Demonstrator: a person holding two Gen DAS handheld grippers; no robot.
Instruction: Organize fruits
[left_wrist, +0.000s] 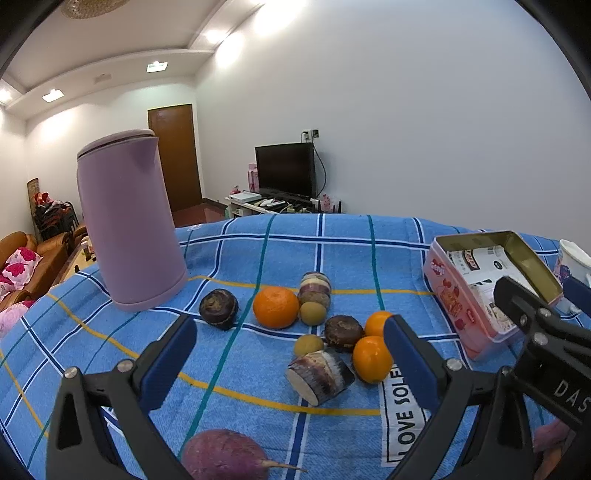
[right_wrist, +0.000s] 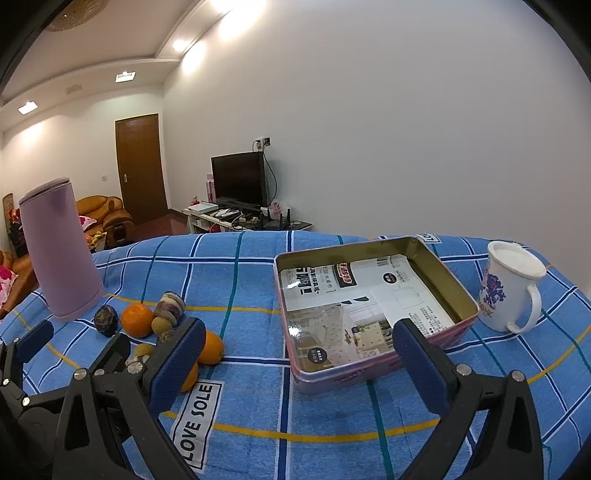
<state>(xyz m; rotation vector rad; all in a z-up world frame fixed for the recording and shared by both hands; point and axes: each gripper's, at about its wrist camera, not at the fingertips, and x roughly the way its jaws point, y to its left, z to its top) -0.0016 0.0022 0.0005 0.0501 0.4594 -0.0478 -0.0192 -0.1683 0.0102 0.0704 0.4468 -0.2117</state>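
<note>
Blue plaid cloth (right_wrist: 332, 424) covers my counter and carries every item listed.

Lilac kettle (left_wrist: 129, 221): upright, far left, just behind the fruit.

Pink tin (right_wrist: 458, 295): lidless, printed paper inside, no fruit in it; right of the fruit, white mug (right_wrist: 509, 288) just beside its far right corner.

Left gripper (left_wrist: 290, 358): I hold it low and level over the near cloth, jaws spread wide, gripping nothing, framing the fruit cluster.

Right gripper (right_wrist: 299, 358): same low, level pose, jaws wide apart and empty, aimed at the tin's near wall.

Purple root (left_wrist: 225, 454): near edge, under my left gripper.

Fruit cluster, centre: large orange (left_wrist: 276, 307); two smaller oranges (left_wrist: 372, 359) touching; two sugarcane sections (left_wrist: 320, 376); two dark round fruits (left_wrist: 218, 308); two small tan fruits (left_wrist: 313, 313).
</note>
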